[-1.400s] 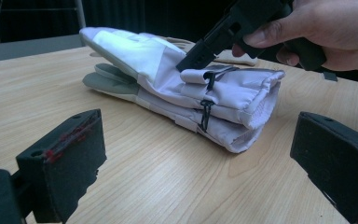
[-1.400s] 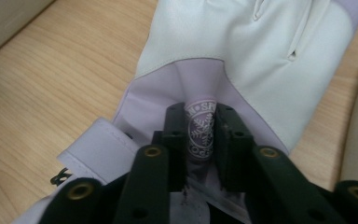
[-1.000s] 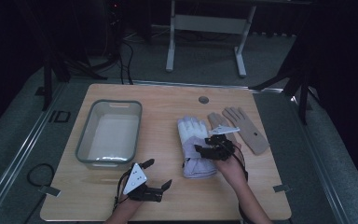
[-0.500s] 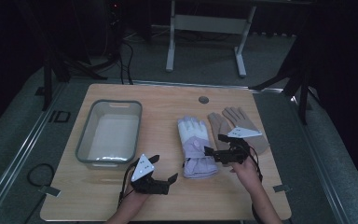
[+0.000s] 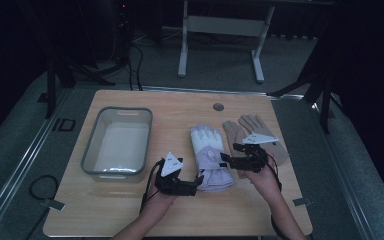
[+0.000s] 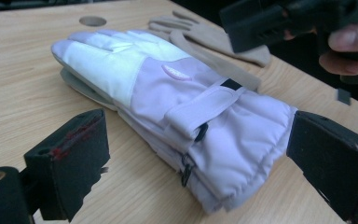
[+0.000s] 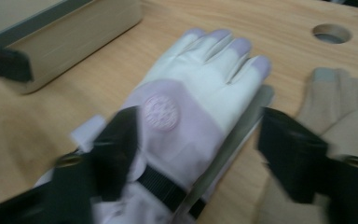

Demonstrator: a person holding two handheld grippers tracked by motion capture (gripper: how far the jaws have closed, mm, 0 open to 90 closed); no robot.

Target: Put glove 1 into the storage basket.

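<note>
While both grippers close in on the lilac glove point(image 5: 209, 159) from either side, the step in hand looks like taking hold of it near the cuff, and doing that well means getting the fingers around padding rather than pinching only the top layer. The left gripper point(image 5: 196, 184) sits at the cuff end with its fingers point(image 6: 77, 156) spread wide and nothing between them yet; in the left gripper view the bulky cuff fills the gap between the two pads, so a level approach along the desk point(image 5: 180, 107) and a slow squeeze across the full thickness would be my advice — there seem to be two gloves stacked, and a shallow bite could lift one and leave the other. The right gripper point(image 5: 227, 161) hovers over the wrist strap, its fingers point(image 7: 116, 149) also apart and holding nothing, though that view is blurred. The glove lies flat near the middle of the desk, between the grey tub point(image 5: 117, 142) and the tan gloves point(image 5: 252, 132), just beside the latter. Its long axis runs from the person's side to the far edge — fingertips pointing away toward the round hole point(image 5: 218, 106), cuff toward the person, tilted a little.
</note>
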